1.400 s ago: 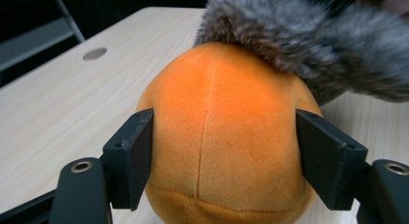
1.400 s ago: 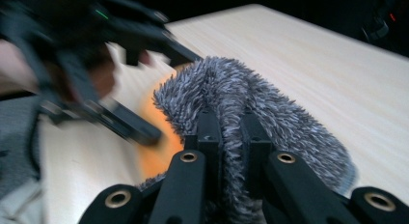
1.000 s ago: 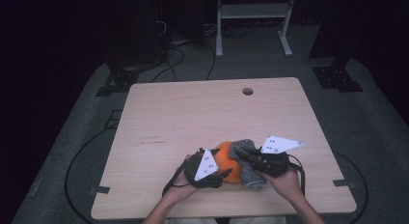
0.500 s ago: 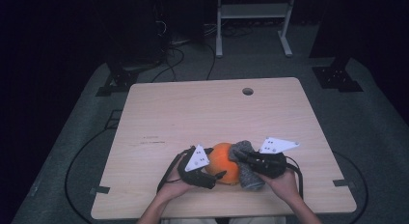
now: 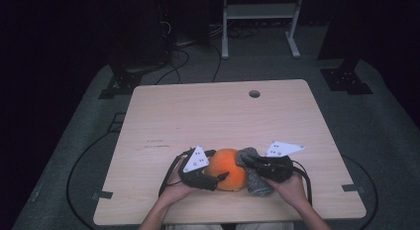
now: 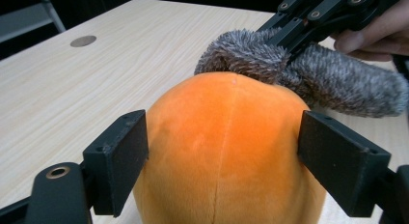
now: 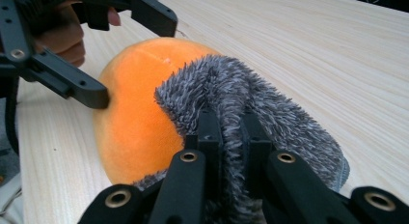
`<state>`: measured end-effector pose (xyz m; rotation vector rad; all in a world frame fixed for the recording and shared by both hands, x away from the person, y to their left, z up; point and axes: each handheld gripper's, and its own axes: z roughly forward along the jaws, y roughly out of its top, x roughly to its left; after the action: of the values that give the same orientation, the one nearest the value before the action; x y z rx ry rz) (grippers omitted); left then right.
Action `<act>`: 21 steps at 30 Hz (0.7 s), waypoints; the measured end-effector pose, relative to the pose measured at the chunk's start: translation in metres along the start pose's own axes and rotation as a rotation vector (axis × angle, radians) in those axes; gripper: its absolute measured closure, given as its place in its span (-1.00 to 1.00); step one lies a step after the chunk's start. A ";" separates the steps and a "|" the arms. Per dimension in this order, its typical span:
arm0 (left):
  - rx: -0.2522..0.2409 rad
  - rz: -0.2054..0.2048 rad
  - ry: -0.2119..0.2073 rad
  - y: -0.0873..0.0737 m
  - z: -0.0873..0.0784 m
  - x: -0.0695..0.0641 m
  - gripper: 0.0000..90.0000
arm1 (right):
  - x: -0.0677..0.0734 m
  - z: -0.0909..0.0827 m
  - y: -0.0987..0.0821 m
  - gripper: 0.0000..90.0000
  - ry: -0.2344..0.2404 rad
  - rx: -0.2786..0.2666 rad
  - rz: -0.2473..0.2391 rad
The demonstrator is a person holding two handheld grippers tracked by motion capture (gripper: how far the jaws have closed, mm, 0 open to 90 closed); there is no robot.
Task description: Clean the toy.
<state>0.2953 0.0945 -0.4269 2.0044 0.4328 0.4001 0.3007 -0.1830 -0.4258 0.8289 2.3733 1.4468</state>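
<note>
An orange plush ball [image 5: 229,165] lies near the table's front edge, with a grey fuzzy cloth [image 5: 256,181] draped against its right side. My left gripper [image 5: 220,178] is open, its two jaws standing on either side of the ball [image 6: 226,113]. They have just been closing around it, and the pads [image 6: 120,156] show no dent in the plush. My right gripper [image 5: 250,163] is shut on the grey cloth [image 7: 284,122], its jaws [image 7: 231,132] buried in the fur. In the right gripper view the left gripper [image 7: 132,60] reaches over the ball [image 7: 135,122].
The light wooden table [image 5: 208,116] has a round cable hole [image 5: 254,93] at the back. Black cables [image 5: 168,173] trail from both grippers near the front edge. A white frame [image 5: 257,12] stands on the dark floor beyond.
My left gripper has shifted a little to the left and its jaws have spread wider around the ball. The right gripper and the grey cloth have stayed put.
</note>
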 end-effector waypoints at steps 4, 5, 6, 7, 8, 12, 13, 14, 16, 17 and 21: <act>0.041 -0.019 0.003 -0.006 0.000 0.004 -0.44 | -0.008 0.000 -0.005 0.81 -0.002 0.017 0.030; 0.054 -0.025 -0.001 -0.007 0.000 0.005 -0.41 | -0.010 0.001 -0.006 0.81 -0.006 0.026 0.038; 0.069 -0.022 -0.004 -0.009 -0.001 0.006 -0.38 | -0.011 0.000 -0.006 0.81 -0.003 0.025 0.051; 0.076 -0.022 -0.007 -0.010 -0.002 0.007 -0.38 | -0.010 -0.001 -0.005 0.81 -0.005 0.018 0.048; 0.080 -0.027 -0.013 -0.011 -0.003 0.008 -0.37 | -0.007 -0.002 -0.003 0.81 -0.003 0.004 0.036; 0.041 -0.050 -0.052 -0.009 -0.006 0.010 -0.48 | 0.005 0.000 0.004 0.81 0.047 -0.018 0.008; 0.024 -0.047 -0.050 -0.006 -0.007 0.010 -0.57 | 0.009 0.002 0.004 0.81 0.041 -0.015 -0.010; 0.000 -0.053 -0.056 -0.005 -0.007 0.010 -0.62 | 0.012 0.004 0.004 0.81 0.037 -0.016 -0.029; -0.013 -0.055 -0.041 -0.003 -0.006 0.009 -0.59 | 0.014 0.004 0.004 0.81 0.055 -0.020 -0.032; 0.010 -0.052 -0.037 -0.003 -0.004 0.008 -0.53 | 0.013 0.005 0.003 0.81 0.049 -0.018 -0.035; 0.046 -0.068 -0.023 -0.009 -0.002 0.010 -0.44 | 0.000 0.006 -0.005 0.81 0.039 0.004 0.016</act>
<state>0.3019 0.1040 -0.4328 2.0309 0.4981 0.3271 0.3015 -0.1806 -0.4328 0.8306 2.4041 1.4776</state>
